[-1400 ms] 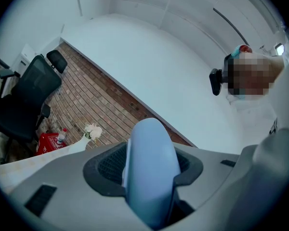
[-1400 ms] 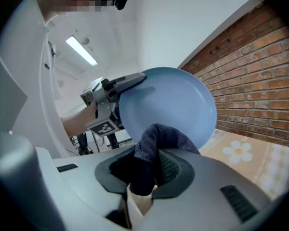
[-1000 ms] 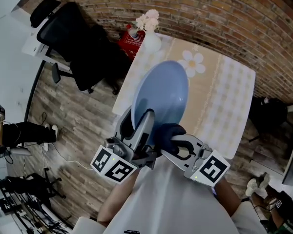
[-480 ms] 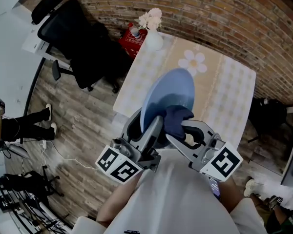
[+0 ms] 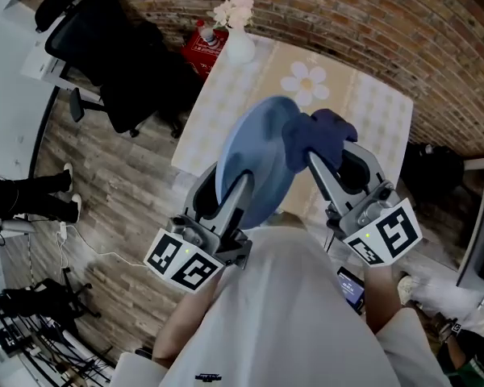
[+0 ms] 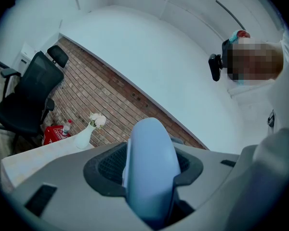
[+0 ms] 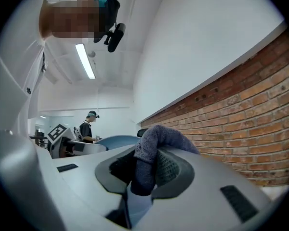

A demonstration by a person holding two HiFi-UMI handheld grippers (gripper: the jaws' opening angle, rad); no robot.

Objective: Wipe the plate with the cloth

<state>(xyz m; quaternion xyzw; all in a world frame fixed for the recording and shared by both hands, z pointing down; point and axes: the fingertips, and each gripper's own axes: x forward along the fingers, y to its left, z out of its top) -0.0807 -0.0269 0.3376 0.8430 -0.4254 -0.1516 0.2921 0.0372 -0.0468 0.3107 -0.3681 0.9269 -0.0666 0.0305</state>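
Black office chair (image 5: 105, 47) stands at the far left on the wood floor, off the cream checked table (image 5: 371, 127). A white vase of pale flowers (image 5: 239, 48) sits at the table's far left corner, out of the way of the work.

Next comes the left gripper (image 5: 226, 200). Its jaws are clamped on the near rim of the round light blue plate (image 5: 254, 147). The plate is held up on its edge in the air, above the near edge of the table, not lying on it. I think it is tipped up like this so the cloth can reach its face.

To the right is the dark blue fuzzy cloth (image 5: 319, 135). It sits bunched against the plate's upper right part, and seems to touch it. The right gripper (image 5: 337, 166) pinches the cloth tight between its jaws, so it can rub with it. The wiping looks under way, with much of the plate's face yet to be covered.
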